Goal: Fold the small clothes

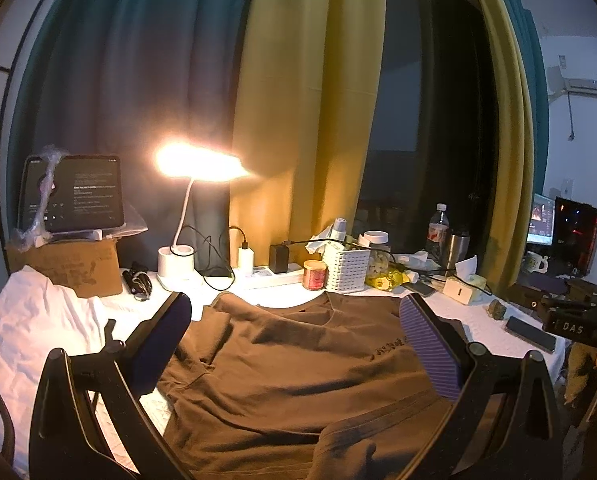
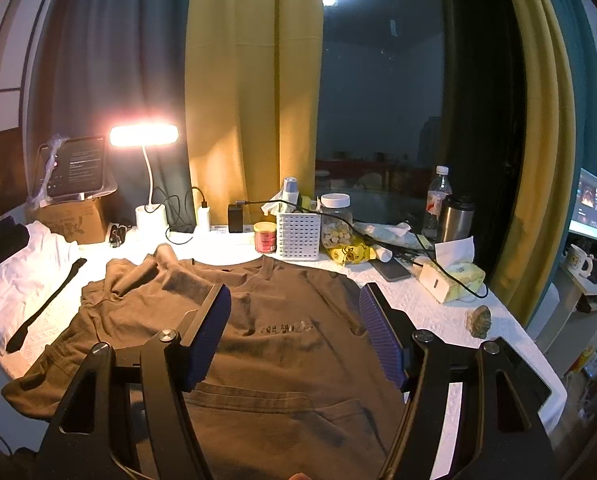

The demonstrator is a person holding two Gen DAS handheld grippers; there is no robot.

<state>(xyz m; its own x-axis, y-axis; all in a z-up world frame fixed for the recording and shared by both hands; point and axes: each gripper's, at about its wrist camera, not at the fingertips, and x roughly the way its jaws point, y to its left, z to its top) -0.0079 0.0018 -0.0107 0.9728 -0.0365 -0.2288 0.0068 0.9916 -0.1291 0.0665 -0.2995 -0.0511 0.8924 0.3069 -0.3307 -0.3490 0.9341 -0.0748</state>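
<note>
Brown T-shirt (image 2: 282,344) spread flat just in front of desk lamp (image 2: 144,136), both left gripper (image 1: 294,320) and right gripper (image 2: 294,312) spread wide, grasping nothing; risk of snagging the rumpled lamp-side sleeve.

You're in a bedroom/home desk setup: lit white gooseneck desk lamp (image 2: 144,136), yellow fabric curtains (image 2: 254,92), white tissue box (image 2: 452,276) w/ clutter.
</note>
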